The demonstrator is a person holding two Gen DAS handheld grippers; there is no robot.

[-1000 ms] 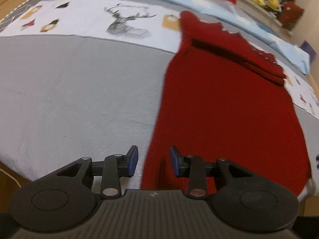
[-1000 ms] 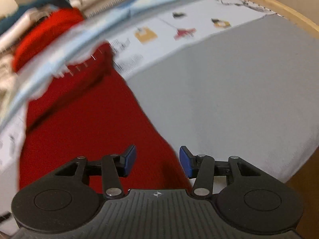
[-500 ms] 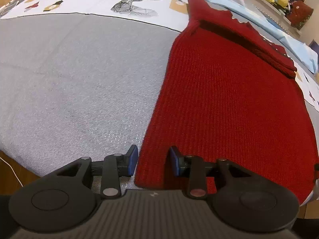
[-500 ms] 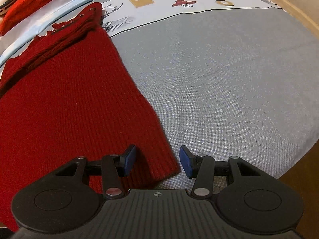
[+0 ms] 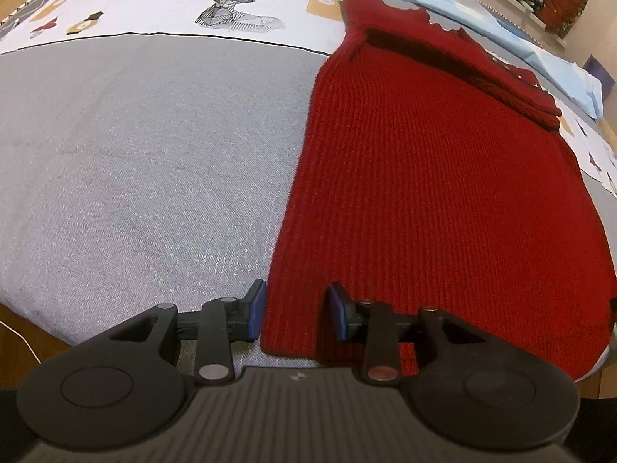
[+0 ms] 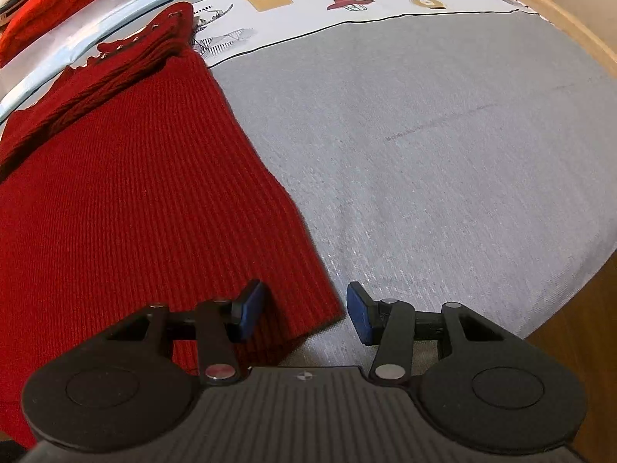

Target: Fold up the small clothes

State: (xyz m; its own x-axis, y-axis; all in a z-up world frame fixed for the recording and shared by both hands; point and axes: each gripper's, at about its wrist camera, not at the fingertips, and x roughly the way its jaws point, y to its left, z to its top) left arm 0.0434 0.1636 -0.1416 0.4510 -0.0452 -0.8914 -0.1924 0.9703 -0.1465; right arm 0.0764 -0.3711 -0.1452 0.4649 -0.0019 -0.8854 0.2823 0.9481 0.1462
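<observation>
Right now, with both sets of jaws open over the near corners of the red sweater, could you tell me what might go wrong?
1. The left gripper straddles the red sweater right at its side edge, so closing may catch only a sliver that slips out.
2. The right gripper sits at the other corner; its jaws might pinch the grey sheet too.
3. The folded collar could shift when lifted.

both the left gripper (image 5: 296,310) and the right gripper (image 6: 304,310) point steeply downward, jaws parted.
</observation>
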